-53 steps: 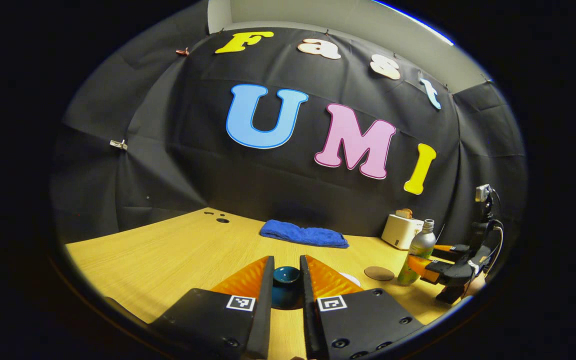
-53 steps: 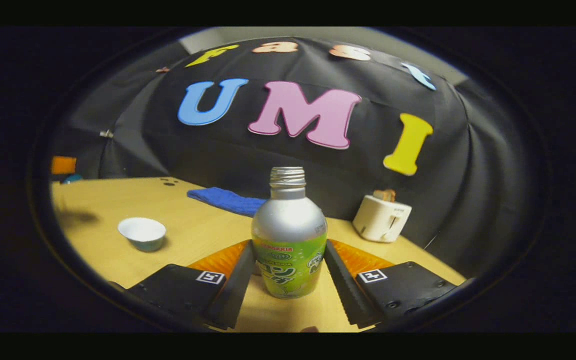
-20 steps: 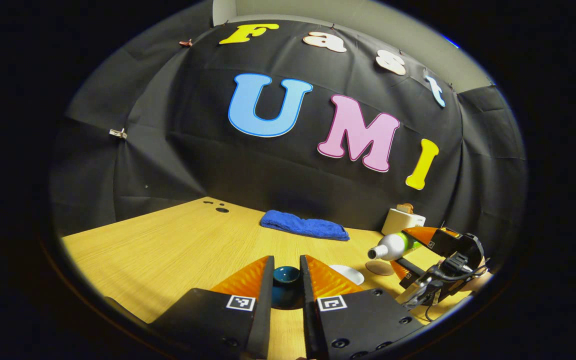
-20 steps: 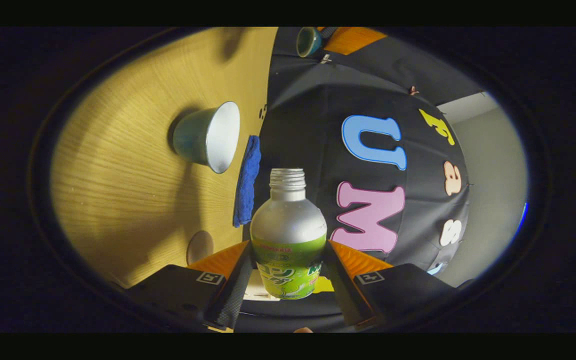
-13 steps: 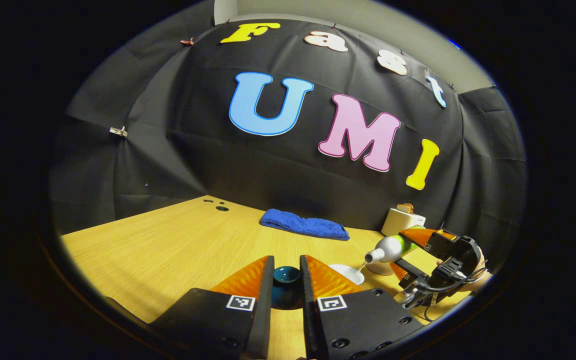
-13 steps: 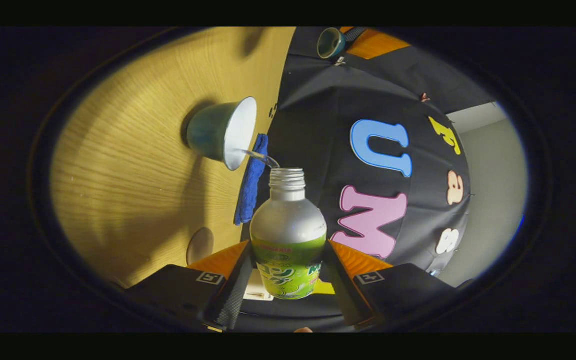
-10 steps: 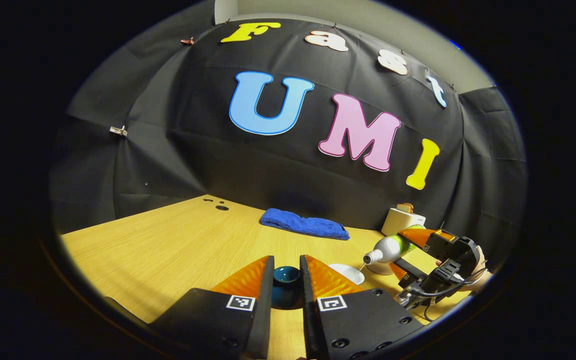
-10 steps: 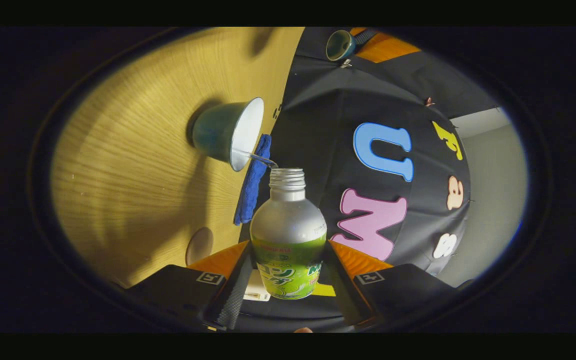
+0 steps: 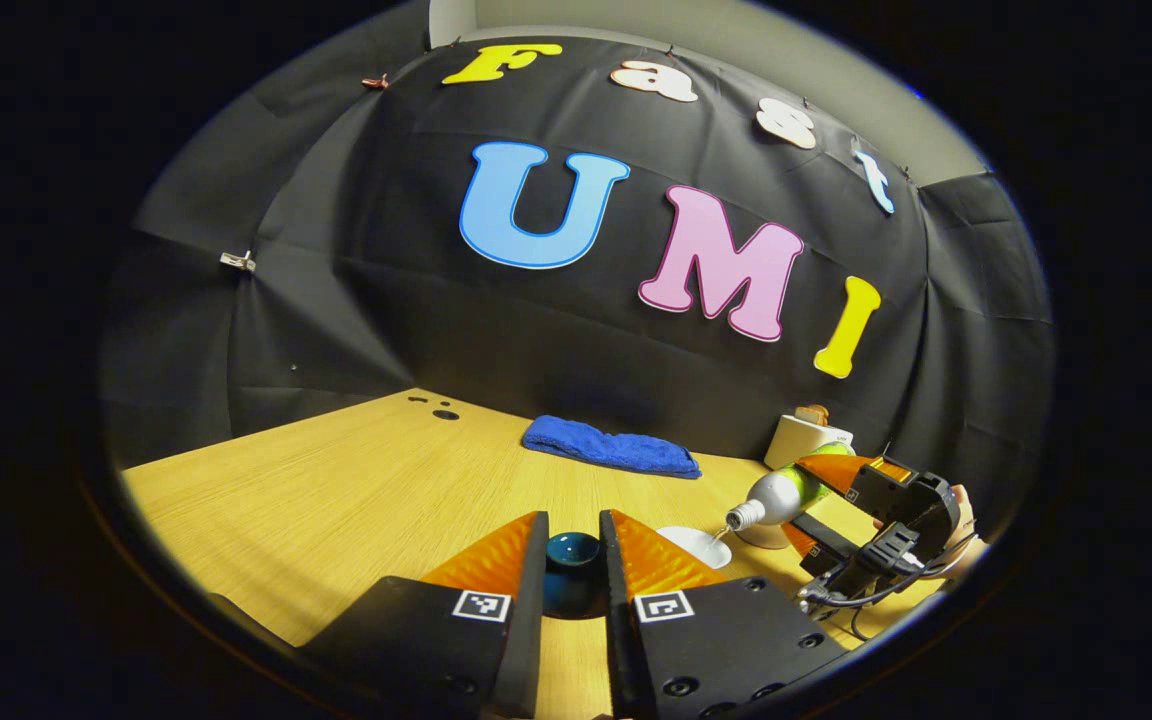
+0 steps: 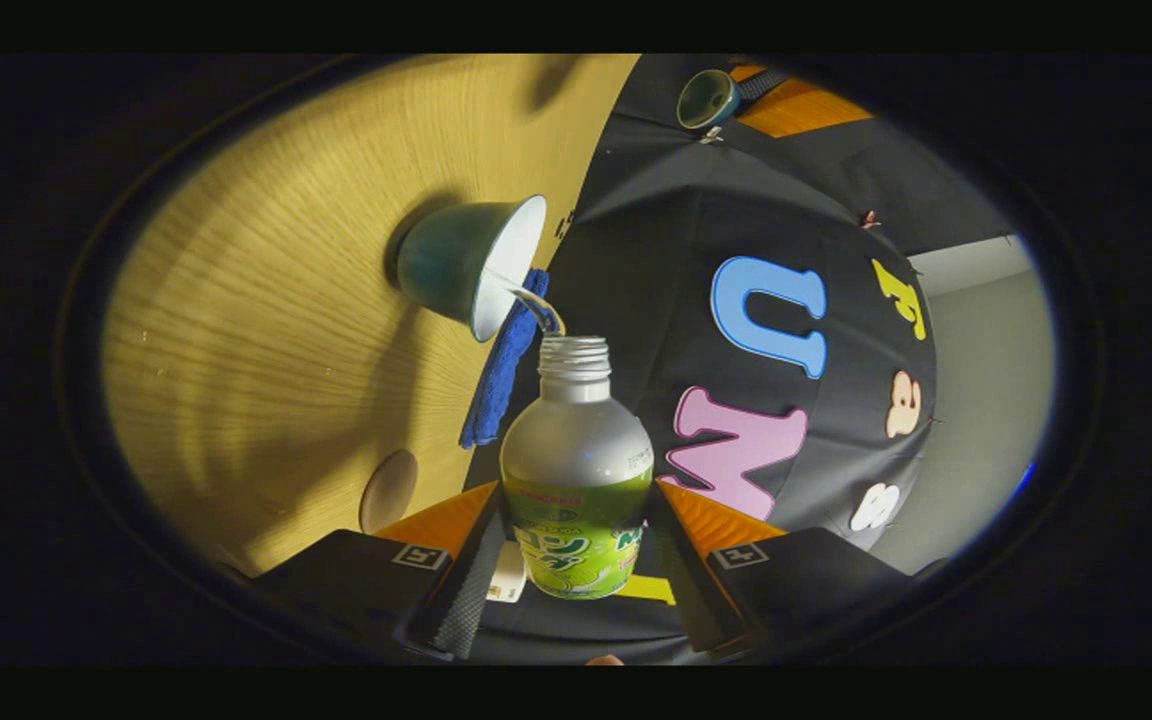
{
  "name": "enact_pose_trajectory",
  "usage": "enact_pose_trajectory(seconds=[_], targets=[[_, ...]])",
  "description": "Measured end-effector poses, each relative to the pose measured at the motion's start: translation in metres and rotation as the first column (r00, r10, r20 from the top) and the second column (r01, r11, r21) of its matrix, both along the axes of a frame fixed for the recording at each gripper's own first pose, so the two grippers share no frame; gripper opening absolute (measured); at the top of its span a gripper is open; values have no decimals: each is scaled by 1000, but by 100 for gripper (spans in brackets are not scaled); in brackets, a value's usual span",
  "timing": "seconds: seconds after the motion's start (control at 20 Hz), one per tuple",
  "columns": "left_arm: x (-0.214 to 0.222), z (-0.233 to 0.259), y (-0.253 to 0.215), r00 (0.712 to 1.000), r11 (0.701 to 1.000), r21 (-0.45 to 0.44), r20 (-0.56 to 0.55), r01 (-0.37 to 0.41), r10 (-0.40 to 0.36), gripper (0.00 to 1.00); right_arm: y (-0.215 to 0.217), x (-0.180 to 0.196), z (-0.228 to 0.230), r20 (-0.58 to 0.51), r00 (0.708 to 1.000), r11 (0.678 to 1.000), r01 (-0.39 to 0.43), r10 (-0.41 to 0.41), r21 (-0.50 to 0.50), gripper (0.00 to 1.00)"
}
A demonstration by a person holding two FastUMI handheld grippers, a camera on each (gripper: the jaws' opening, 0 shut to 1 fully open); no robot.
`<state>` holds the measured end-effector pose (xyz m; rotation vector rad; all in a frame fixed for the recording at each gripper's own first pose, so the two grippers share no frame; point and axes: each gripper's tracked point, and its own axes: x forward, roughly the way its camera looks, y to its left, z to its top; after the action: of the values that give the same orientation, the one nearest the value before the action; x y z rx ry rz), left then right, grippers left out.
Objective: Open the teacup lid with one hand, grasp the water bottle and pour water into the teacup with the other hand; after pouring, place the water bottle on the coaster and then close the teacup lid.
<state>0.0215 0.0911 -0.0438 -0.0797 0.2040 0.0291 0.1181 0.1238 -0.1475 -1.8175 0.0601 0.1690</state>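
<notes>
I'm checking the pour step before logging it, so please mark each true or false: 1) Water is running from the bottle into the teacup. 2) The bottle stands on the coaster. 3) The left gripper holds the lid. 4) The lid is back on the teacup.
1) True: a thin stream runs from the tilted water bottle into the open teacup.
2) False: the right gripper holds it tipped in the air; the coaster is bare.
3) True: the left gripper has its jaws shut on the teacup lid.
4) False: the teacup is uncovered.
</notes>
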Motion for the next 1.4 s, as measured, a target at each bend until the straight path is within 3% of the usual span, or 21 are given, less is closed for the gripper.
enact_pose_trajectory(seconds=[0.85,0.9,1.4], targets=[[0,-2,2,1000,1000,-1,-6,-3,3,31,9,3,16,63,996,991,-50,58,-128,80],[0,-4,1,1000,1000,-3,-8,-2,2,31,9,3,18,69,996,989,-52,62,-138,76],[0,-5,1,1000,1000,-9,-11,0,0,31,16,9,32,102,987,965,-100,128,-243,80]])
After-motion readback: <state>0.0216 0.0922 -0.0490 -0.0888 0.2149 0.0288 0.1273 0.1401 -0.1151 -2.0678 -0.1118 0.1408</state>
